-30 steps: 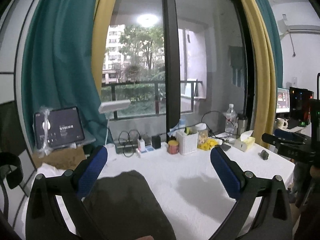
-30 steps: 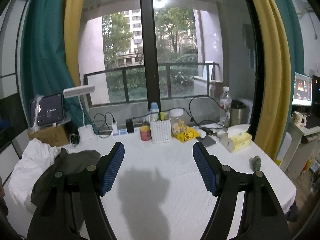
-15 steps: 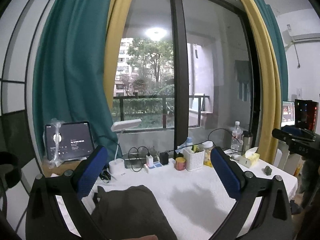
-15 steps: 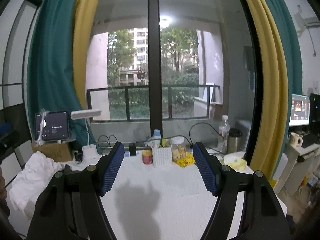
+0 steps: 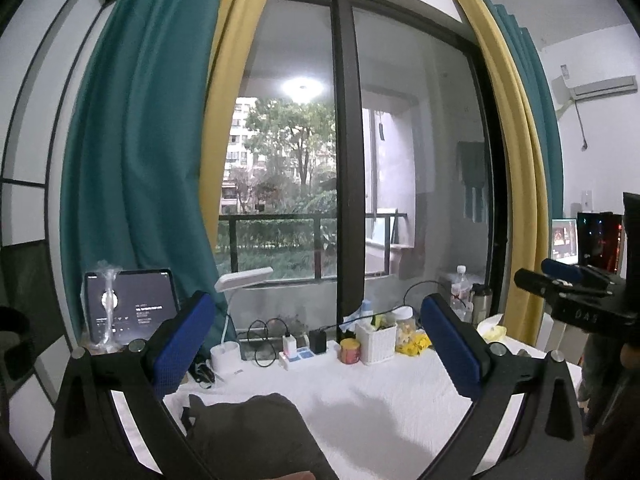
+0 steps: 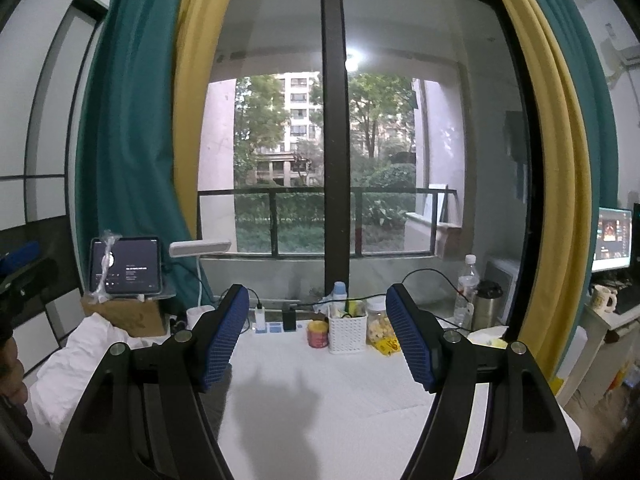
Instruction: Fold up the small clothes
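The left gripper point(image 5: 320, 344), jaws wide and empty, hangs just above the dark garment point(image 5: 248, 436) lying below-left of it, nearer than the equally open, empty right gripper point(image 6: 318, 338)

A white-covered tabletop point(image 5: 380, 408) carries a dark garment point(image 5: 248, 432) at its near left, a white basket point(image 5: 376, 342), a small red tin point(image 5: 349, 351), a snack jar point(image 6: 378, 322) and a power strip point(image 5: 296, 356) along the window edge
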### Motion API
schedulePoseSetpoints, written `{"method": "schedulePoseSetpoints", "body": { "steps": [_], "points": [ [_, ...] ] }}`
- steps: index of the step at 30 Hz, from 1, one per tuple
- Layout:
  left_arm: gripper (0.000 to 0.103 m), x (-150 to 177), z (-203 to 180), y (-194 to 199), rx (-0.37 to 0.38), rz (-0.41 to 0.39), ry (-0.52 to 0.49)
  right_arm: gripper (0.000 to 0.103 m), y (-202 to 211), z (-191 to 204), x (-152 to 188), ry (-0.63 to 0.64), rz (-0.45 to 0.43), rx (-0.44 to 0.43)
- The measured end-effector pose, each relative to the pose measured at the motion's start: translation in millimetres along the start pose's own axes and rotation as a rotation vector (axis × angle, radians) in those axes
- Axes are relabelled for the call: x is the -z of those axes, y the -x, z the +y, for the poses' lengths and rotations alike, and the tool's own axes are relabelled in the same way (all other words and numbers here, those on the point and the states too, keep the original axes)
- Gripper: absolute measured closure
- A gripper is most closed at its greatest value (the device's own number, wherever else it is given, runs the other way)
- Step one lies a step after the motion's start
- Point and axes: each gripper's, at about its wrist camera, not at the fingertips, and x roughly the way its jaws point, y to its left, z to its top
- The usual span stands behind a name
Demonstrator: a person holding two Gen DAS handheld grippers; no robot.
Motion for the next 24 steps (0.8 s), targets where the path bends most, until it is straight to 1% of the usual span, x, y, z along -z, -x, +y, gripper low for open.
{"method": "schedulePoseSetpoints", "body": {
  "steps": [6, 10, 16, 24],
  "points": [
    [0.002, -2.2, 3.9, 4.9, -0.033, -0.025, -0.005, 0.029, 1.5, 6.5, -1.9, 0.007, -0.002, -0.008],
    [0.002, 2.6, 3.5, 4.5, -0.061, -0.02, -0.022, 0.029, -0.7, 10.4, -1.5, 0.012, 0.003, -0.014],
    [0.002, 7.2, 1.8, 3.3, -0.05, 0.006, -0.017, 0.029, -3.0, 12.4, -1.5, 0.017, 0.009, -0.017],
    [0.002, 6.4, 3.8, 3.6, -0.053, 0.01, -0.01, 0.029, -3.5, 12.7, -1.3, 0.018, 0.011, -0.018]
  ]
}}
